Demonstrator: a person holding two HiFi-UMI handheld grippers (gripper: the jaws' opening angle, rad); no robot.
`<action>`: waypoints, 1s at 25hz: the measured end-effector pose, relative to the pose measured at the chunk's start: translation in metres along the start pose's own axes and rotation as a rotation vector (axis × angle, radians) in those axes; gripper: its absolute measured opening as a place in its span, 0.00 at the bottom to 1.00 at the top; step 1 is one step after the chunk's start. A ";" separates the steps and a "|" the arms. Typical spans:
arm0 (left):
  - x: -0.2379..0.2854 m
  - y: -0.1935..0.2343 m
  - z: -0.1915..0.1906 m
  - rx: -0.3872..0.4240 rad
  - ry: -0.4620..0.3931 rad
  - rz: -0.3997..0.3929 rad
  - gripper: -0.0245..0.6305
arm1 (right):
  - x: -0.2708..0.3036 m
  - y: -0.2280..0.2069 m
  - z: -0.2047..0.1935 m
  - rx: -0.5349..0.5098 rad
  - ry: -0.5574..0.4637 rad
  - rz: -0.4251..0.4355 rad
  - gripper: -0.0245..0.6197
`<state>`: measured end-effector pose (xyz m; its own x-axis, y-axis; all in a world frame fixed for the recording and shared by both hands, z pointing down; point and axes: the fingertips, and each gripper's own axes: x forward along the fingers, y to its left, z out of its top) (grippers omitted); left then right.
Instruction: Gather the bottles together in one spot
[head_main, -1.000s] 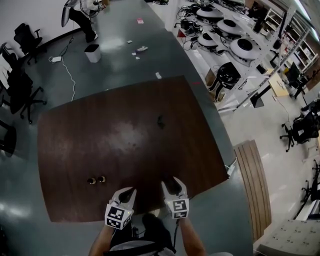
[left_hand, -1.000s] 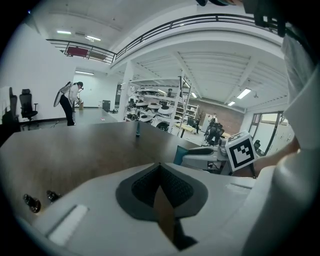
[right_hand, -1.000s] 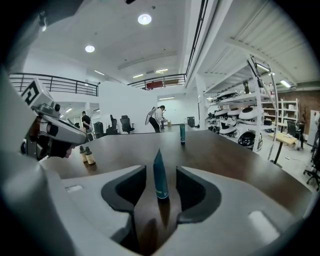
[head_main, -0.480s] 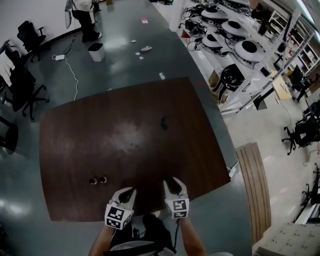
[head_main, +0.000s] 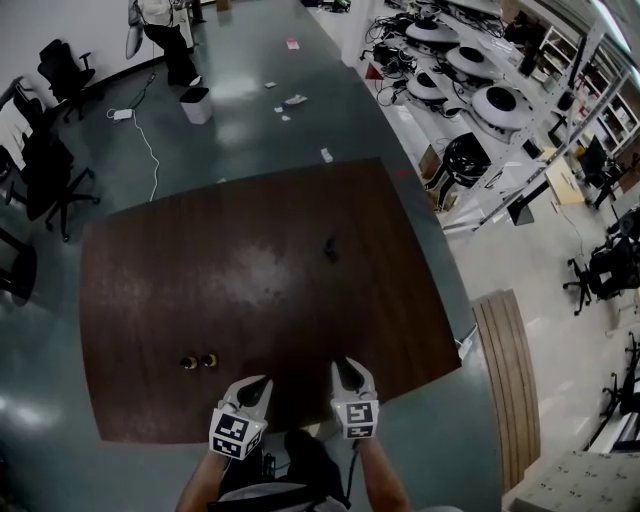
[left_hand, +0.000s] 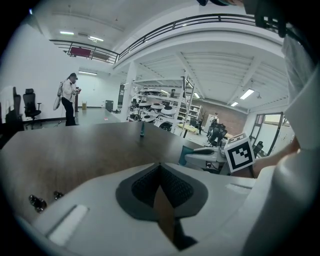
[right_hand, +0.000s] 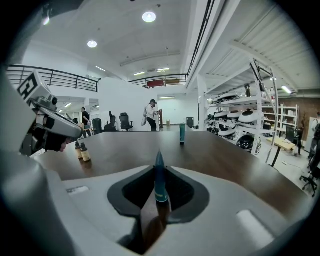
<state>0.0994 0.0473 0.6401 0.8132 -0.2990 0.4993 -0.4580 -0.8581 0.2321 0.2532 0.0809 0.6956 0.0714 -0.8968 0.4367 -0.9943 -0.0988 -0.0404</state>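
Teal bottle (right_hand: 159, 186) is pinched upright in my right gripper (right_hand: 159, 171), whose jaws have just been closing on it, near the wooden table's (head_main: 150, 290) front edge. My left gripper (left_hand: 160, 170) is pressed together, empty (just parked). I'd guess it's headed for the 2 amber bottles (head_main: 198, 360), since they're already paired.

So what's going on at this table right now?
A person is gathering bottles on a brown table. The right hand-held gripper has just been closing its jaws and now clamps a slim teal bottle by the table's near edge. The left hand-held gripper is shut and empty beside it. Two small amber bottles stand together at the left, and a second teal bottle stands alone mid-table, not yet gathered.
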 end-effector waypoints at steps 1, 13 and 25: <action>-0.001 0.001 0.001 -0.001 -0.001 0.003 0.04 | 0.000 -0.001 0.000 0.002 -0.001 -0.002 0.15; -0.023 0.014 0.007 -0.012 -0.044 0.044 0.04 | 0.005 0.013 0.026 -0.035 -0.042 0.020 0.14; -0.069 0.056 0.002 -0.069 -0.098 0.172 0.04 | 0.035 0.085 0.057 -0.112 -0.066 0.181 0.14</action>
<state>0.0177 0.0190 0.6173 0.7502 -0.4809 0.4538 -0.6142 -0.7610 0.2089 0.1753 0.0164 0.6566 -0.1076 -0.9224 0.3710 -0.9937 0.1116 -0.0108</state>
